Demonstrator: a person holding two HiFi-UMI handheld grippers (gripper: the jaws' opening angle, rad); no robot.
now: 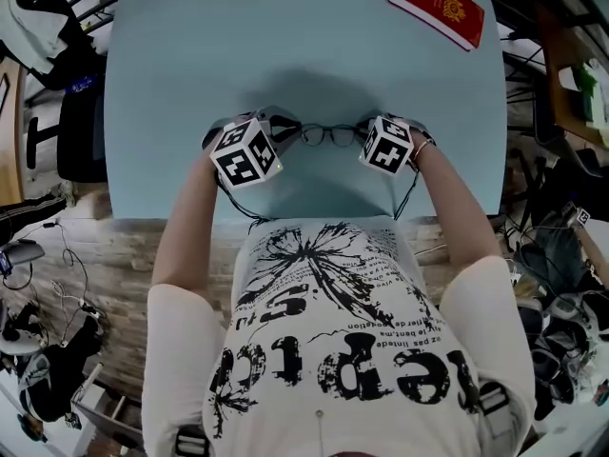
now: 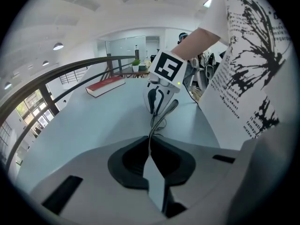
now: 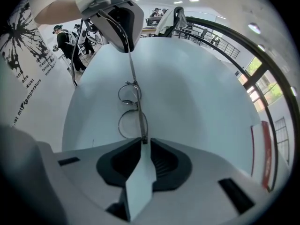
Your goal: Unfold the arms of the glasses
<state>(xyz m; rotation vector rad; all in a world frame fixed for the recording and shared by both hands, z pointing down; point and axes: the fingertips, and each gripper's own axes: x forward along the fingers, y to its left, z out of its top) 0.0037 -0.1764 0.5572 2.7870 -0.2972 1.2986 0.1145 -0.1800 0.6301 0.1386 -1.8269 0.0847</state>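
Holding thin, round, wire-rimmed glasses [image 1: 328, 136] at centre frame on the pale blue counter [image 1: 285, 36]. Left claw [image 2: 150, 142] is clamped on one end, while right claw [image 3: 142, 143] is opening around the other. Swing gently along the hinge and don't twist.

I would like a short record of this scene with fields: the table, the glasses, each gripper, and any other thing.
table: light blue
glasses: thin dark frame, round lenses, stretched between the two grippers
left gripper: shut on a thin arm of the glasses
right gripper: jaws opening, the other end of the glasses between them
other: red book at the table's far right corner
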